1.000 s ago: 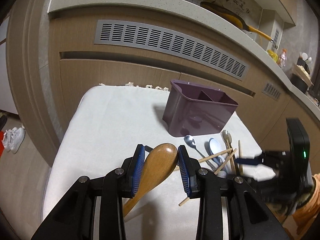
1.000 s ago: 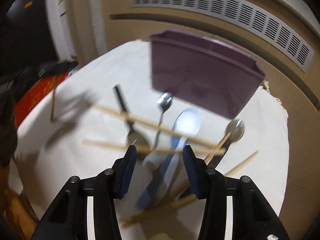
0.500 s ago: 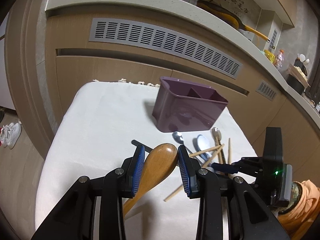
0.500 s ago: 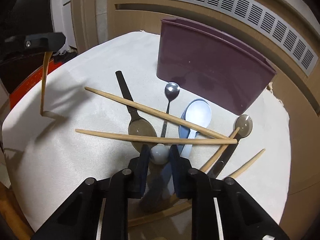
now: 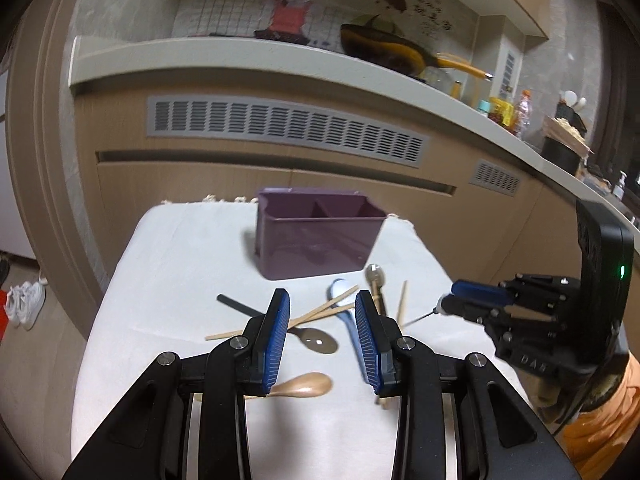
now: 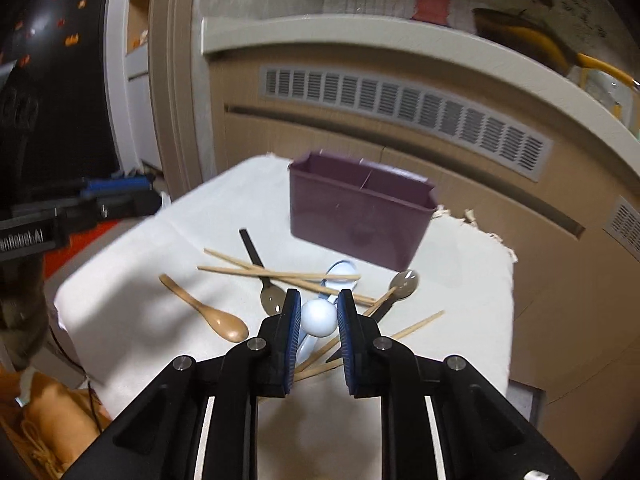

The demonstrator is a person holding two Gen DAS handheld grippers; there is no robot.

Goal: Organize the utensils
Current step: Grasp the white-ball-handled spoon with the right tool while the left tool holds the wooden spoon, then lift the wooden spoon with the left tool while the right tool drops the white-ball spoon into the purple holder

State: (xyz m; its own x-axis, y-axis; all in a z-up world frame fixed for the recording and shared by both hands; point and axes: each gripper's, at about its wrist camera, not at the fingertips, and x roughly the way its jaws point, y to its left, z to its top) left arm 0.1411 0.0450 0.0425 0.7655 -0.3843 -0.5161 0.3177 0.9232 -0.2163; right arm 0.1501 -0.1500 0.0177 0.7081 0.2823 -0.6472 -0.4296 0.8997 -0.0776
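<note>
Our right gripper [image 6: 318,316] is squeezed onto the round white end of a small spoon [image 6: 318,318], lifted above the pile near the purple box [image 6: 360,220]; our left gripper [image 5: 322,340] is wide apart and holds nothing. The wooden spoon [image 5: 306,385] lies on the white cloth [image 5: 180,280]; it looks light, stiff and smooth, so we think its thin handle is the best place to pinch.

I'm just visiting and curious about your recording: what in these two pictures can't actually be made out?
- What the right claw grips: the right wrist view shows only a pale ball between its pads; what hangs below is hidden.
- Purple caddy: the insides of its compartments, hidden by its own walls in both views.
- Wooden spoon: its handle, behind the left claw in the left wrist view.
- Bottles on the counter: labels too small.
</note>
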